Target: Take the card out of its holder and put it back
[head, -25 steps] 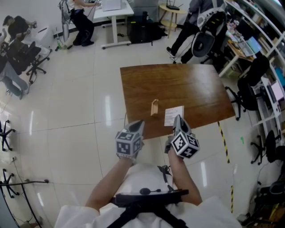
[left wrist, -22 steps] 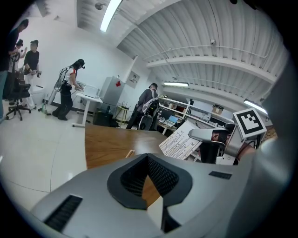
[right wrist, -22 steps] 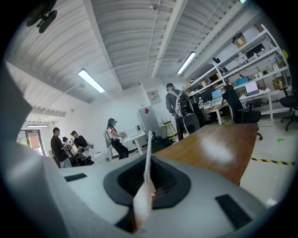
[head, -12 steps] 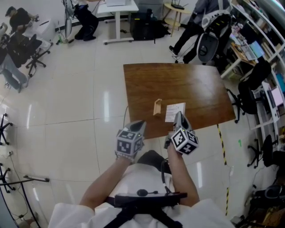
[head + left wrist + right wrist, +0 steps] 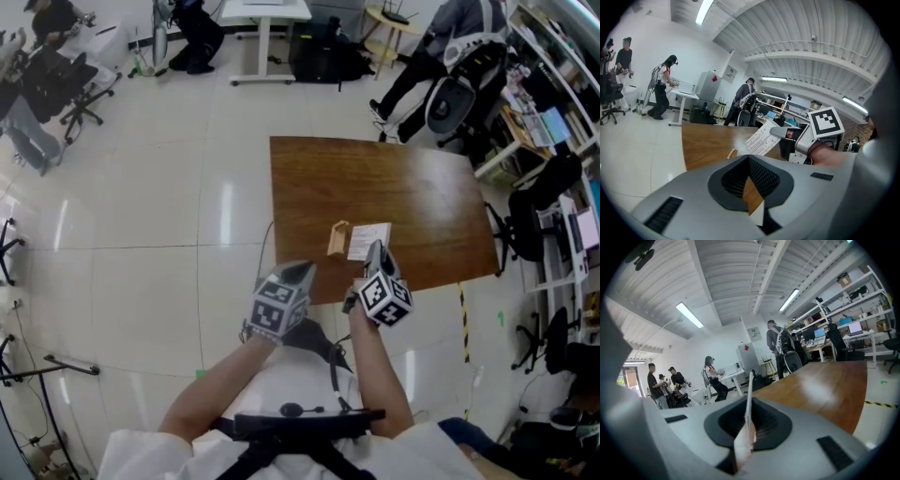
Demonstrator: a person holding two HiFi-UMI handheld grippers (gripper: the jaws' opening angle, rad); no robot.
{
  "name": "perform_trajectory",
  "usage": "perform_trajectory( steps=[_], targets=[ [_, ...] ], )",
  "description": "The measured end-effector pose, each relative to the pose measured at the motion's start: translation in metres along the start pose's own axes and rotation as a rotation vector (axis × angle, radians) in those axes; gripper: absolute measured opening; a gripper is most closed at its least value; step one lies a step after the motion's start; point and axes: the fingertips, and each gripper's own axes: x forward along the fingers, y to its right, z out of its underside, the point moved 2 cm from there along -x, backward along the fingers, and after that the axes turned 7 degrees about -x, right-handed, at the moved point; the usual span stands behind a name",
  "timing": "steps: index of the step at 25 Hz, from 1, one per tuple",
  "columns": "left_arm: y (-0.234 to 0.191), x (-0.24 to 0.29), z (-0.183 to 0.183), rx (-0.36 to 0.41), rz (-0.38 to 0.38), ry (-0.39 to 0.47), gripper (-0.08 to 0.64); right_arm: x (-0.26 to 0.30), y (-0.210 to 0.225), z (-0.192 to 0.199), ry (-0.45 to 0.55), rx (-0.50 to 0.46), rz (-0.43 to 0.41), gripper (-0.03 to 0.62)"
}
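Note:
A small wooden card holder stands near the front edge of the brown table. It also shows in the left gripper view as the holder. Just to its right, the white printed card is out of the holder, with my right gripper shut on its near edge. In the right gripper view the card stands edge-on between the jaws. My left gripper hovers over the table's front edge, left of the holder, shut with nothing in it.
Office chairs, shelves and desks crowd the right side. People stand and sit at the back, near a white desk. White tiled floor lies left of the table.
The head view has shifted, so the table sits a little lower and to the right. The card in my right gripper is slightly nearer the holder. Both grippers keep their grip.

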Motion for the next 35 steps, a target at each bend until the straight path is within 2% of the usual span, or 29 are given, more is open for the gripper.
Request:
perform_trajectory(
  steps=[14,35],
  targets=[
    [-0.021,0.027,-0.007,-0.029,-0.014,-0.04,-0.005,0.051,0.007,0.027,-0.078,0.008,0.024,0.017],
    [-0.035,0.023,-0.001,-0.071,-0.025,-0.056,-0.005,0.06,0.004,0.045,-0.108,0.026,0.044,0.017]
  ],
)
